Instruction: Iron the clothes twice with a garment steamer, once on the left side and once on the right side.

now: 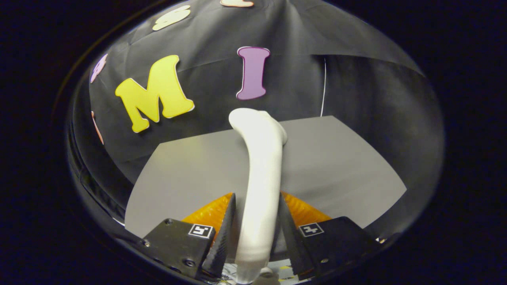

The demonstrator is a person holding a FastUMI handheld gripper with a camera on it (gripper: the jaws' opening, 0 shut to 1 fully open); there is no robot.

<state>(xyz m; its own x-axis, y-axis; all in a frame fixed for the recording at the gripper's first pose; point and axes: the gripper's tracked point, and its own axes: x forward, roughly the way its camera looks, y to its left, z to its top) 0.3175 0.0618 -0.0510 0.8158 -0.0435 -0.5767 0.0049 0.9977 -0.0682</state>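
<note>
The tongs (253, 221) are closed on the white handle of the garment steamer (262, 166) — both fingers press against its sides, one on each flank, and the handle runs forward between them and rises to a bent head just ahead of the fingertips. The head points away toward the booth's dark cloth wall, over a grey counter (340, 166) that lies under and beyond the fingers. Orange pieces show just behind the fingers on either side of the handle; they seem to be part of the tool itself, though the fisheye makes that hard to settle.

As for the step in hand: the steamer is grasped and carried, so the pick-up looks done, and the ironing passes look not yet begun. The garment is not something I can pick out here — the grey sheet could conceivably be cloth, but it reads as a flat, bare surface.

The next move, as I judge it, calls for bringing the steamer's head to face the clothes and running it along one side, then the other — keeping the grip firm so the handle does not twist between the fingers.
</note>
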